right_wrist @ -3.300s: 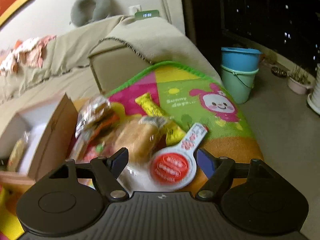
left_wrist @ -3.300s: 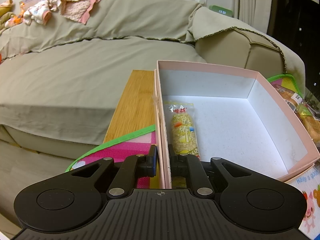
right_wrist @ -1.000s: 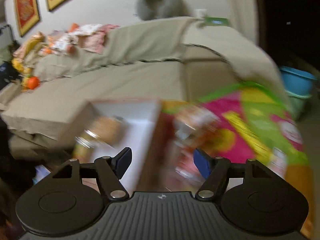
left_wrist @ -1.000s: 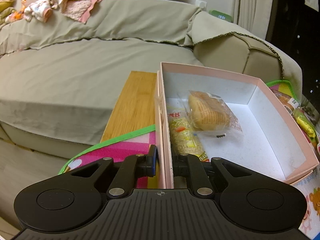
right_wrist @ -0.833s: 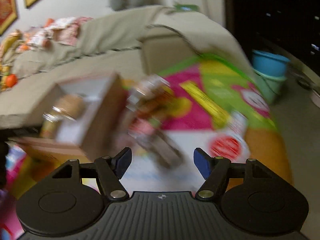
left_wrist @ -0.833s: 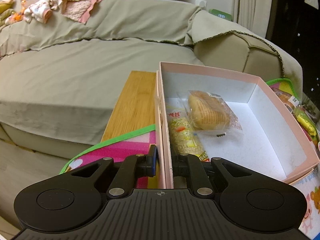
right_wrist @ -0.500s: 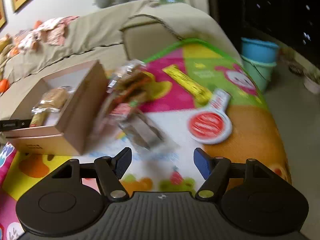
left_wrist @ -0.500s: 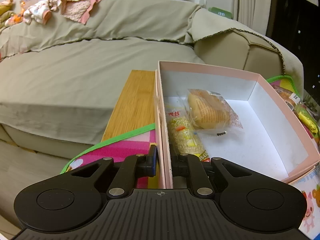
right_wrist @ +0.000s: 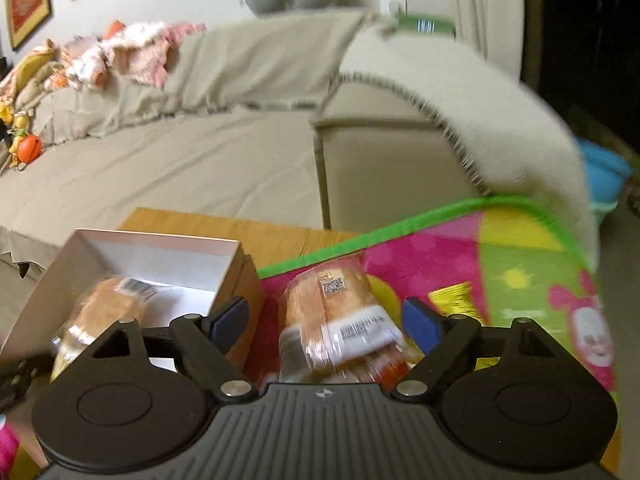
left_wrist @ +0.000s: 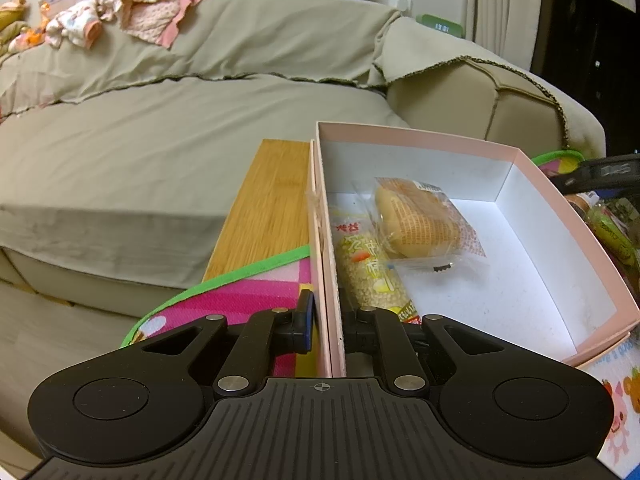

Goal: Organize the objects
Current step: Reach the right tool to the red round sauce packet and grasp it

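Note:
My left gripper (left_wrist: 328, 326) is shut on the near left wall of the pink box (left_wrist: 532, 184). In the box lie a wrapped bun (left_wrist: 420, 220) and a yellow grain-bar packet (left_wrist: 368, 272) under it. My right gripper (right_wrist: 326, 320) is open, with a wrapped bread pack (right_wrist: 332, 308) lying between its fingers on the colourful mat (right_wrist: 520, 264). The box (right_wrist: 168, 256) with the bun (right_wrist: 108, 312) shows at the left of the right wrist view. The right gripper's tip (left_wrist: 600, 172) shows past the box's right wall in the left wrist view.
The box and mat rest on a wooden table (left_wrist: 272, 208) in front of a beige sofa (left_wrist: 160, 128). More snack packets (left_wrist: 608, 232) lie right of the box. A yellow packet (right_wrist: 456, 296) lies on the mat. A blue bucket (right_wrist: 604, 168) stands far right.
The right gripper has swung left and come down over the bread pack beside the box. The left gripper keeps its hold on the box wall. The bun arrived in the box since the earliest frame.

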Demonstrator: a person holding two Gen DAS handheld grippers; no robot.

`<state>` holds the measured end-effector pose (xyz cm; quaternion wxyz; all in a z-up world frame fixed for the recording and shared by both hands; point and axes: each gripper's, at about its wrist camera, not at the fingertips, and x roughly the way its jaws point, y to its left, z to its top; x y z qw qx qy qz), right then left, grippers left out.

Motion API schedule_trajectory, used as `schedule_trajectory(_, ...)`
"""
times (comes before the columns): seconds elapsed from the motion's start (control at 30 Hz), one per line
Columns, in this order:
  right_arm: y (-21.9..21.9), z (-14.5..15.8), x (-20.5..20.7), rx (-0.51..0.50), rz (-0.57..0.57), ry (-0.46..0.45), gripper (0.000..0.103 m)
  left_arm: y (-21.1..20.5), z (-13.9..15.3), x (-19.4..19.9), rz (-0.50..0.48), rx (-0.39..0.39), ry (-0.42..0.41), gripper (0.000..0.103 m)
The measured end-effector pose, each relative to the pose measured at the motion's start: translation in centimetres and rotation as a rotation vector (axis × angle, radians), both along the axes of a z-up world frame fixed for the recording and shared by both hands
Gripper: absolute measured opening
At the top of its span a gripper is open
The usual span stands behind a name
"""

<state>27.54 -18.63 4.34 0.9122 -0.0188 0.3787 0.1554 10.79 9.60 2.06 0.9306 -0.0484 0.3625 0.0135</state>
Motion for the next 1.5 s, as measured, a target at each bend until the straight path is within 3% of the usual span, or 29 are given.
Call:
schedule_trajectory(0.07,0.4,-1.2,0.7,-0.019,0.007,0.034,0.075,0.1,0.0,0.0,-0.003,-0.005,-0.001,0.013)
schedule_trajectory(0.1,0.5,-1.6,0.4,-0.037,0.015,0.042,0.058,0.2,0.0,-0.1,-0.003,-0.008,-0.002,0.013)
schedule_trajectory(0.17,0.0,-1.5,-1.0,-0.035,0.029,0.033,0.052,0.3,0.0,0.0,-0.003,-0.010,-0.001,0.013)
schedule_trajectory(0.5,-6.5,0.4,-11.8,0.045,0.063,0.061,0.050,0.3,0.0,0.0,-0.003,-0.008,0.000,0.013)
schedule_trajectory(0.73,-9.0,-1.2,-18.3,0.076,0.079,0.166,0.052,0.4,0.0,0.0,-0.003,-0.006,0.001,0.013)
schedule_trajectory(0.83,-9.4,-0.9,-19.6,0.084,0.086,0.157,0.056,0.3,-0.1,-0.1,-0.005,0.002,0.003,0.013)
schedule_trajectory(0.93,-10.6,0.7,-18.7,0.103,0.031,0.086,0.069,0.3,-0.1,-0.2,-0.003,-0.001,0.002,0.013)
schedule_trajectory(1.07,-12.2,1.0,-15.6,0.027,-0.141,0.009,0.073,0.2,-0.1,-0.3,-0.002,-0.001,0.001,0.013)
schedule_trajectory(1.3,-13.2,-2.7,-9.3,-0.020,-0.259,0.059,0.077,0.2,-0.1,-0.3,-0.002,0.001,0.002,0.013)
schedule_trajectory(1.43,-12.6,-4.3,-8.1,-0.075,-0.256,0.060,0.075,0.1,-0.2,-0.4,-0.004,0.002,0.000,0.013)
schedule_trajectory(1.5,-12.2,-4.2,-8.5,-0.103,-0.237,0.049,0.062,0.1,-0.2,-0.4,-0.003,0.001,0.001,0.013)
